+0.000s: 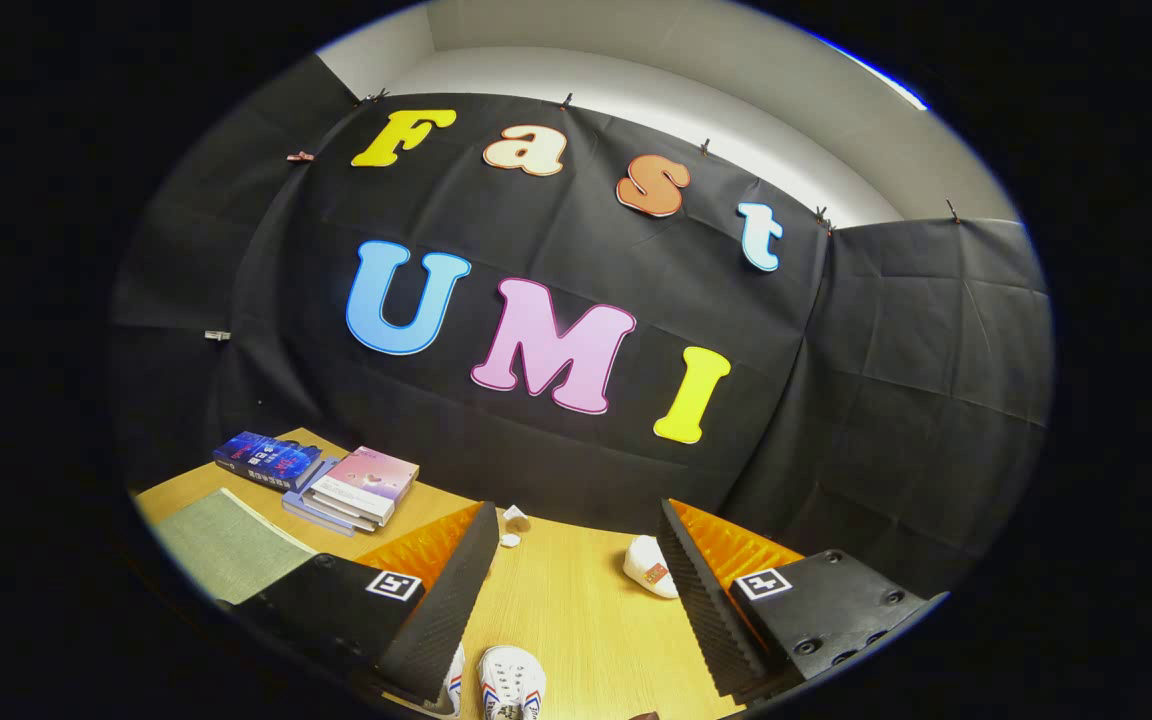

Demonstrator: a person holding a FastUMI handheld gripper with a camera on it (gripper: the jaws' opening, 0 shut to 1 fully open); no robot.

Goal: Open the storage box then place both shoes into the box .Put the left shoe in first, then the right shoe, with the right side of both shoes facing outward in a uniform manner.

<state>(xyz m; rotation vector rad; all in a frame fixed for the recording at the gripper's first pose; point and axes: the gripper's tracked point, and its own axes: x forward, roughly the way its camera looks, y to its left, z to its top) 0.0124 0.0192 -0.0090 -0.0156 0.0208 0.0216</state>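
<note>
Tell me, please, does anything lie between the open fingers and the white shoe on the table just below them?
Nothing visible does. The gripper is open, fingers spread wide with bare wooden table between them. The white shoe lies in that gap, near the fingers' base. Another white object sits by the other finger, off that path.

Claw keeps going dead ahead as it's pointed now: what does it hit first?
Likely the black cloth booth wall beyond the light wooden tabletop. The claw is open, nothing between its fingers. The white shoe sits low between the fingers, probably under the line; the small white object is off toward the right finger. Depth is unclear.
</note>
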